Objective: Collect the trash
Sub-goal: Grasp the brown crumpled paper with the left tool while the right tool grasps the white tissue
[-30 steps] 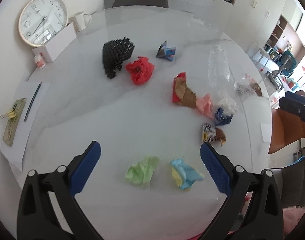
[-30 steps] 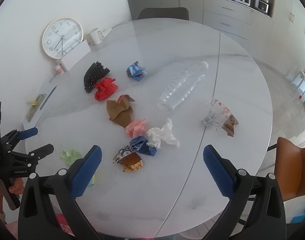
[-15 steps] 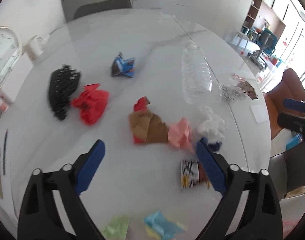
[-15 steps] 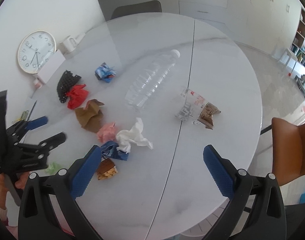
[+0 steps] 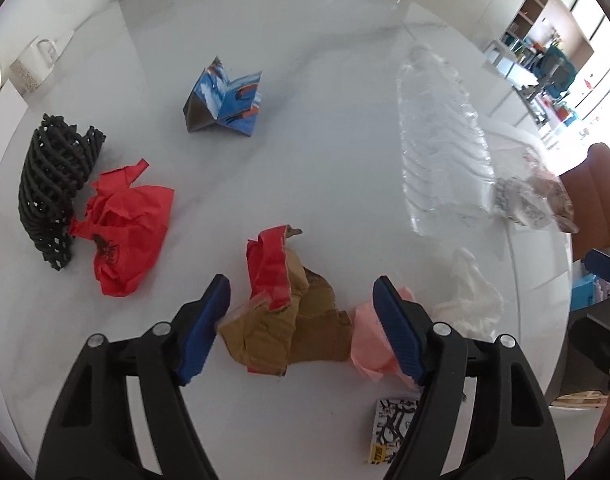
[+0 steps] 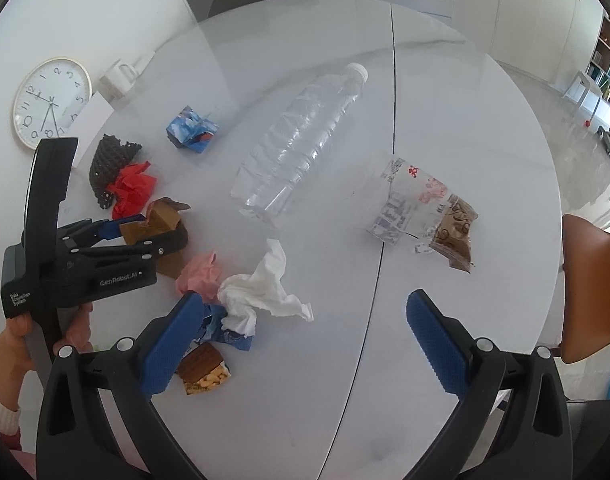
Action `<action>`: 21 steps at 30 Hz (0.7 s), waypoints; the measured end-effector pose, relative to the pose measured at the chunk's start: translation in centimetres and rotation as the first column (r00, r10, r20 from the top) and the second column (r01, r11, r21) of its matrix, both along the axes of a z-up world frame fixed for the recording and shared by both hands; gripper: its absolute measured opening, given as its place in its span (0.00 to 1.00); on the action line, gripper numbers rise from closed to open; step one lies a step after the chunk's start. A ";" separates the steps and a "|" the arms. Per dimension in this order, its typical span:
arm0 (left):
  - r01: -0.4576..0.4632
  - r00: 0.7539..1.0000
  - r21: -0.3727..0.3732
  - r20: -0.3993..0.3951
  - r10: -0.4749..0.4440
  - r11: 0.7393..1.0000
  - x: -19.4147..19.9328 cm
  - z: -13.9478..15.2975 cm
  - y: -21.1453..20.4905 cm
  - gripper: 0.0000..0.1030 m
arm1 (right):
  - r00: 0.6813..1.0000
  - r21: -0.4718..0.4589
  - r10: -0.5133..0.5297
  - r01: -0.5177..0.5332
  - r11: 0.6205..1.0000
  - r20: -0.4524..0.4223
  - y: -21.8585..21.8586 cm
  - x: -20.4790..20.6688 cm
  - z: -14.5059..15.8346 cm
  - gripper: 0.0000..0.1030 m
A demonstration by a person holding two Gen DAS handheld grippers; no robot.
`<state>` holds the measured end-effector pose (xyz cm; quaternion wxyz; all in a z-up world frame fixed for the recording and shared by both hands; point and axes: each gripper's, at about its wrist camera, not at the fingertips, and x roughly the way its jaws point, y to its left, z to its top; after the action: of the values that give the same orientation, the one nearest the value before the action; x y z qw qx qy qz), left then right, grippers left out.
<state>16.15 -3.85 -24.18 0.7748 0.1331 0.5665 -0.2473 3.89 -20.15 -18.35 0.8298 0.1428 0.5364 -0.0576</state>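
Nothing looks collected yet: every scrap of trash lies loose on the counter, from the black mesh and red paper at left of the left view to the bottle and wrapper in the right view. The left gripper is closing around the brown paper at lower centre, pads not yet pressing. The right gripper hangs wide and empty near the white tissue.
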 end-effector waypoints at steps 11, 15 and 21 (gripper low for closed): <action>0.006 1.000 0.080 -0.003 -0.006 0.997 -0.5 -1.6 -0.1 0.53 | 0.998 0.040 0.046 -0.044 0.998 -0.047 1.0 2.4 -2.6 0.92; -0.014 1.000 0.071 -0.003 0.014 0.997 -0.1 -1.7 1.0 0.52 | 0.995 0.044 0.071 -0.068 0.997 -0.076 1.7 3.2 -4.1 0.86; -0.042 0.999 0.053 0.020 0.041 0.998 0.0 -0.7 3.1 0.52 | 0.987 0.080 0.094 -0.084 0.993 -0.127 2.1 4.0 -6.2 0.62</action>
<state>16.19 -0.72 -24.85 0.7812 0.1441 0.5683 -0.2147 7.89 -18.08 -24.54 0.7888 0.1453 0.5971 -0.0097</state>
